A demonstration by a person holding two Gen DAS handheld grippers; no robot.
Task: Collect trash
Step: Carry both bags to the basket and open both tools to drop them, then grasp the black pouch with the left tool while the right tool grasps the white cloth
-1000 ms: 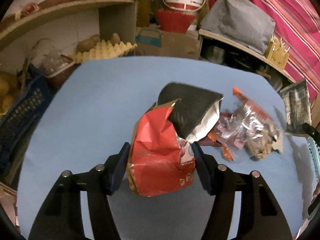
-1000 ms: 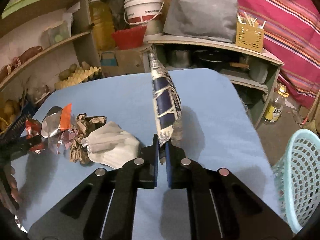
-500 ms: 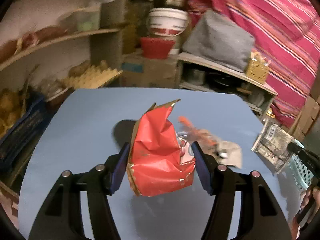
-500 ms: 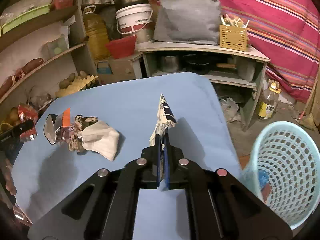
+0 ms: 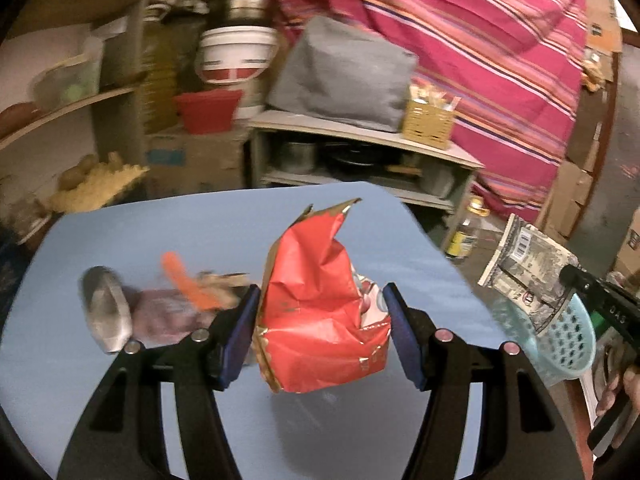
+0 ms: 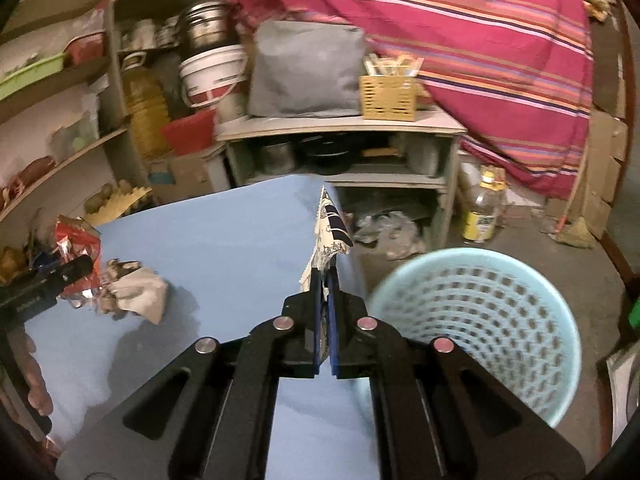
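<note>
While raised above the blue table (image 5: 168,232), left tongs (image 5: 320,330) clamped on a crumpled red wrapper (image 5: 320,312), leftover scraps (image 5: 160,304) lying on the table behind; right tongs (image 6: 326,304) pressed together on a flat printed wrapper (image 6: 330,232) beside the pale blue basket (image 6: 480,320) on the floor.

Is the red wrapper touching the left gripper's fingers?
Touching. The left wrist view shows the red wrapper clamped between both fingers of the left gripper, lifted off the blue table.
</note>
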